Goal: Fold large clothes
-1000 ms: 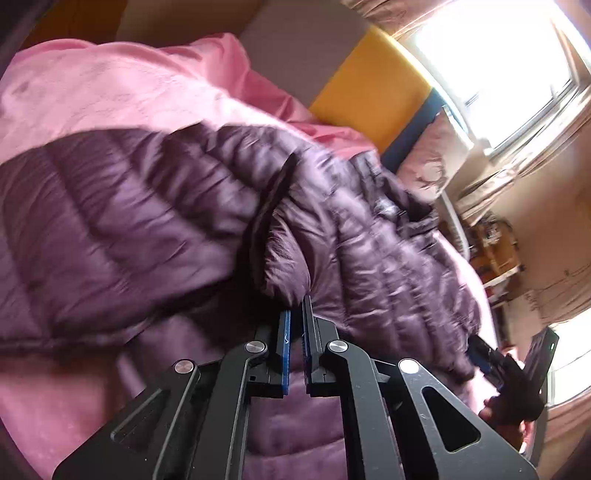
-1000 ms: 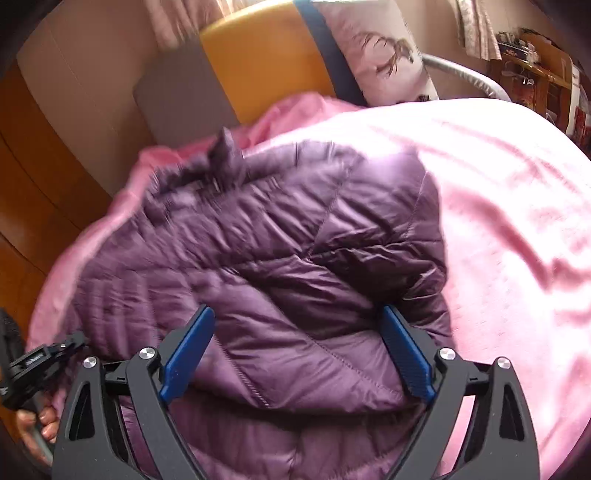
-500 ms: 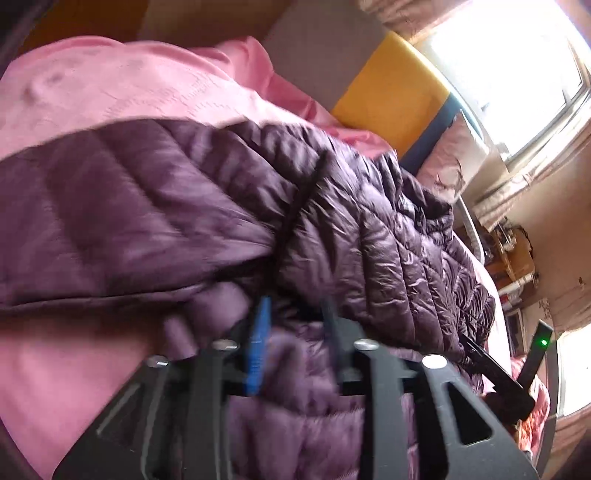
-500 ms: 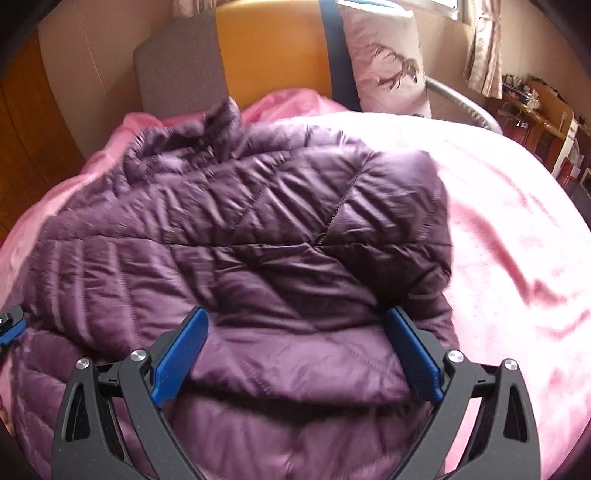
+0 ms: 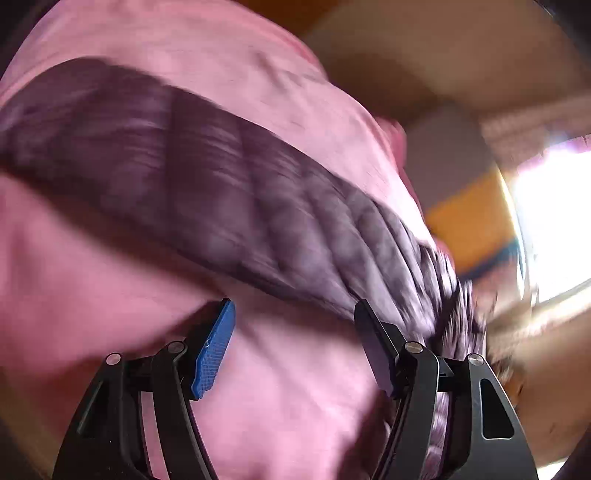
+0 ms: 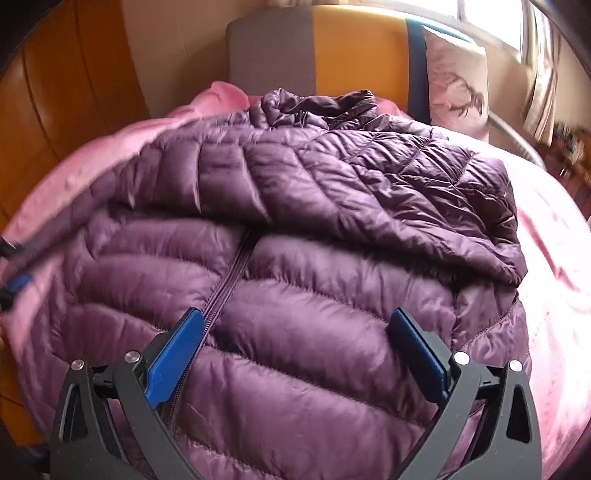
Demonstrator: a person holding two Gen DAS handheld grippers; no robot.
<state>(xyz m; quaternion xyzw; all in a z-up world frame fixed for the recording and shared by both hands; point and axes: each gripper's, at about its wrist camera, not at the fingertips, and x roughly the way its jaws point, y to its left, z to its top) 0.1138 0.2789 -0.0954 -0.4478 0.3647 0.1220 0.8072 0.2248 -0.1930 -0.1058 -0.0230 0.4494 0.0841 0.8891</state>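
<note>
A purple quilted puffer jacket (image 6: 303, 302) lies front up on the pink bedspread (image 6: 554, 295), zip down its middle, with one sleeve (image 6: 388, 192) folded across the chest. My right gripper (image 6: 295, 314) hovers over the jacket's lower front; its jaws are opening wide and the pads press on nothing. In the blurred left wrist view the jacket (image 5: 229, 199) runs as a dark band across the pink bedspread (image 5: 288, 387). My left gripper (image 5: 293, 306) is beside it with its jaws opening, only bedspread between them. That gripper's blue pad (image 6: 16, 284) shows at the right wrist view's left edge.
A grey, yellow and blue headboard (image 6: 332, 48) stands behind the jacket's collar, with a patterned pillow (image 6: 458, 85) against it. Wooden panelling (image 6: 66, 92) lines the left side. A bright window (image 6: 491, 18) and cluttered shelves (image 6: 569, 144) are at the right.
My left gripper let go of the jacket fabric, opened and swung off to the side over the bedspread. My right gripper shifted across the jacket to over its zip and widened slightly.
</note>
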